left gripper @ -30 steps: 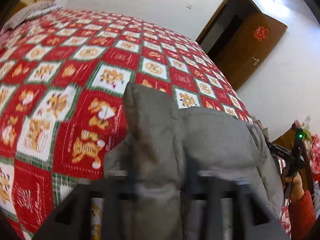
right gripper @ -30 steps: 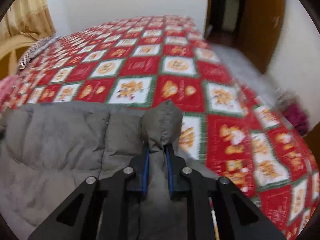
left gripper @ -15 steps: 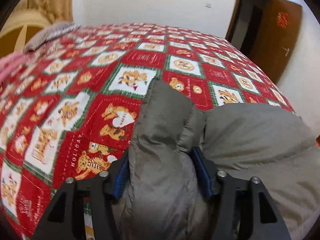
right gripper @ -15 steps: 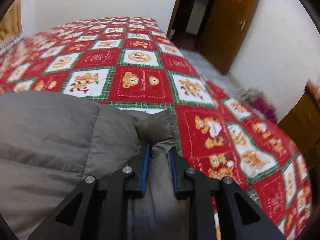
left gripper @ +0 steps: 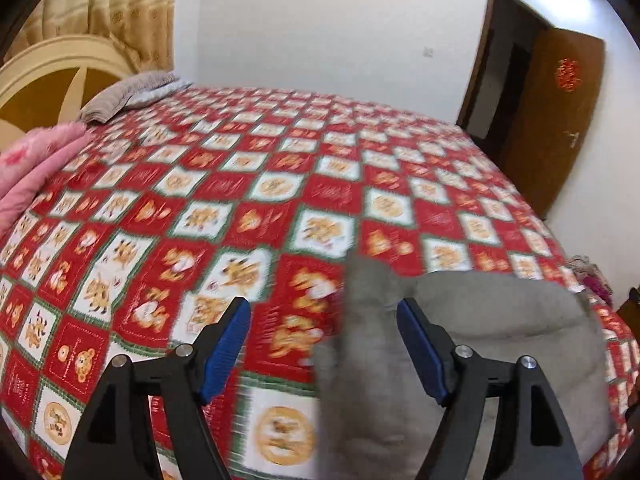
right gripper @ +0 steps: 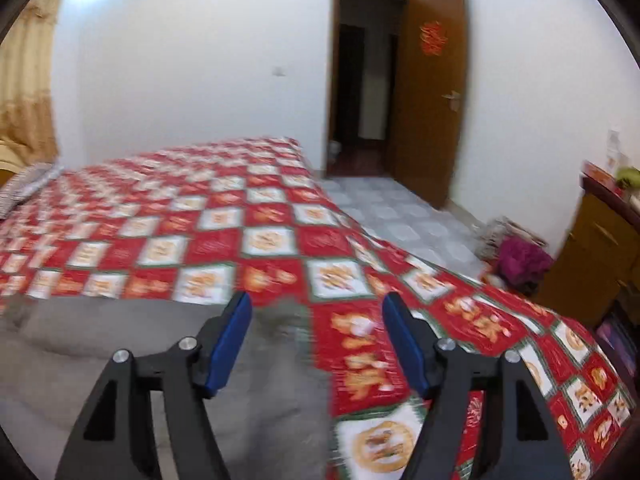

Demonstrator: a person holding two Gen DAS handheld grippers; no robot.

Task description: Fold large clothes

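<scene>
Left wrist view shows the left gripper (left gripper: 323,344) with its two blue-padded fingers (left gripper: 226,346) spread wide and holding nothing. A raised corner of the grey padded jacket (left gripper: 500,344) stands between the fingers, closer to the right one, but I cannot tell if it touches the pad. The rest of this jacket lies on the bed with the red, white and green checkered bear-print cover (left gripper: 248,216), at the lower right of the picture. At the far left a pink folded blanket (left gripper: 36,168) and a grey folded cloth (left gripper: 128,94) lie near the cream wooden headboard (left gripper: 52,76). Right wrist view shows the right gripper (right gripper: 316,340), also wide and not holding anything, above the right edge of the jacket (right gripper: 120,340), which spreads to the left on the bed cover (right gripper: 280,208). Behind the bed, a brown wooden door (right gripper: 434,92) stands open beside the white wall (right gripper: 180,60).
</scene>
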